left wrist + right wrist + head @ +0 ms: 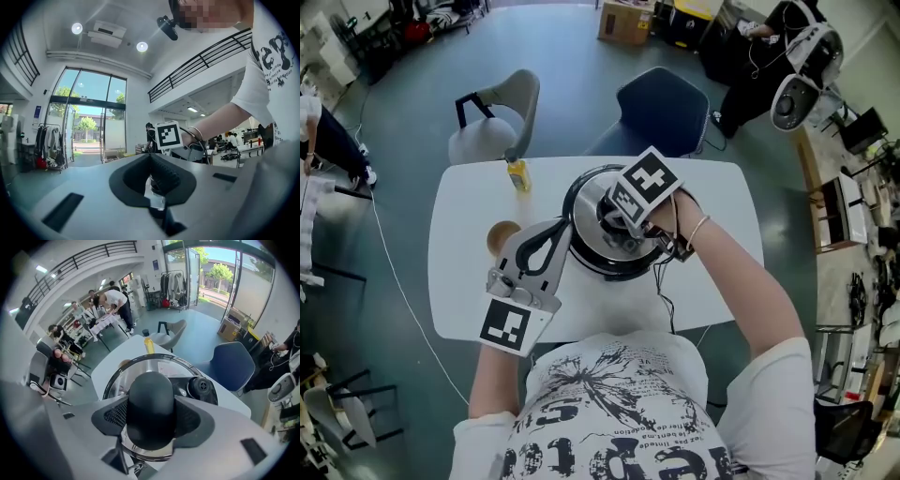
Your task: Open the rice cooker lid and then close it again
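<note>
A silver rice cooker [581, 262] stands mid-table with its shiny round lid [140, 367] down on the pot. My right gripper [614, 220] points steeply down over the lid. In the right gripper view its pads [197, 420] press on both sides of the black lid knob [151, 404], so the right gripper [151, 425] is shut on it. My left gripper [565, 228] lies level at the cooker's left side, jaws shut with nothing between them. In the left gripper view a sliver of the cooker's shiny wall [157, 199] shows behind the tips of the left gripper [151, 161].
A yellow bottle [518, 174] and a brown round cup [500, 236] sit on the white table [717, 202] left of the cooker. A grey chair [499, 111] and a blue chair [661, 105] stand at the far edge. A black steam vent [202, 387] sits on the lid.
</note>
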A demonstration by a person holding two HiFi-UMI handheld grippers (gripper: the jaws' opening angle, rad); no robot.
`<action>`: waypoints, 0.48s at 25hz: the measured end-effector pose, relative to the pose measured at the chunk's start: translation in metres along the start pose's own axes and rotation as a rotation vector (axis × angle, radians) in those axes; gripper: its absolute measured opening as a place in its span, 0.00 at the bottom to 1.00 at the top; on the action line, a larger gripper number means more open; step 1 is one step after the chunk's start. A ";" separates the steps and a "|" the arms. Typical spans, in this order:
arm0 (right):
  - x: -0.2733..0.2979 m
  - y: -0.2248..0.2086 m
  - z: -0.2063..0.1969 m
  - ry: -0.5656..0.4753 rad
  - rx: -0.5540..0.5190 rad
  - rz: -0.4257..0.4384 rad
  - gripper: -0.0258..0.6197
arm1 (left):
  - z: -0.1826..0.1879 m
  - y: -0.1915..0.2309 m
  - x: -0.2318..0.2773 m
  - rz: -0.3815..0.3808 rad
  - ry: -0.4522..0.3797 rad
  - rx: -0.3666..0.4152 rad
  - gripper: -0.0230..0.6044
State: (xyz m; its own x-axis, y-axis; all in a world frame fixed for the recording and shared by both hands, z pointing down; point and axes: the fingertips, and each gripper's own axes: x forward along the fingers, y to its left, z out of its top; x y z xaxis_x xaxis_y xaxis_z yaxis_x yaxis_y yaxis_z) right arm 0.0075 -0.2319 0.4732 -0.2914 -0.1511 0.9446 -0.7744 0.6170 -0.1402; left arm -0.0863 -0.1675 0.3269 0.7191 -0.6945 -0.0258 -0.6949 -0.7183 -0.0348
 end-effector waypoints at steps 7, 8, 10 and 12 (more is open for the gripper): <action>-0.040 -0.009 -0.006 -0.058 0.001 0.006 0.49 | 0.008 0.000 0.006 0.023 -0.005 -0.004 0.06; -0.046 -0.012 -0.010 -0.065 0.002 0.005 0.49 | 0.010 -0.001 0.009 0.025 -0.008 -0.005 0.06; -0.059 -0.020 -0.019 -0.076 0.005 -0.003 0.49 | 0.015 -0.006 0.014 0.027 -0.014 -0.001 0.06; -0.070 -0.033 -0.031 -0.086 0.009 -0.020 0.49 | 0.017 -0.012 0.021 0.030 -0.013 0.010 0.06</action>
State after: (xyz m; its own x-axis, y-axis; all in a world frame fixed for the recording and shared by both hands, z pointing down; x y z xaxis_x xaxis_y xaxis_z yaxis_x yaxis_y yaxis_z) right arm 0.0707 -0.2173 0.4213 -0.3228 -0.2292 0.9183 -0.7852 0.6066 -0.1246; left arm -0.0630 -0.1726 0.3097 0.6982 -0.7148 -0.0398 -0.7159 -0.6968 -0.0436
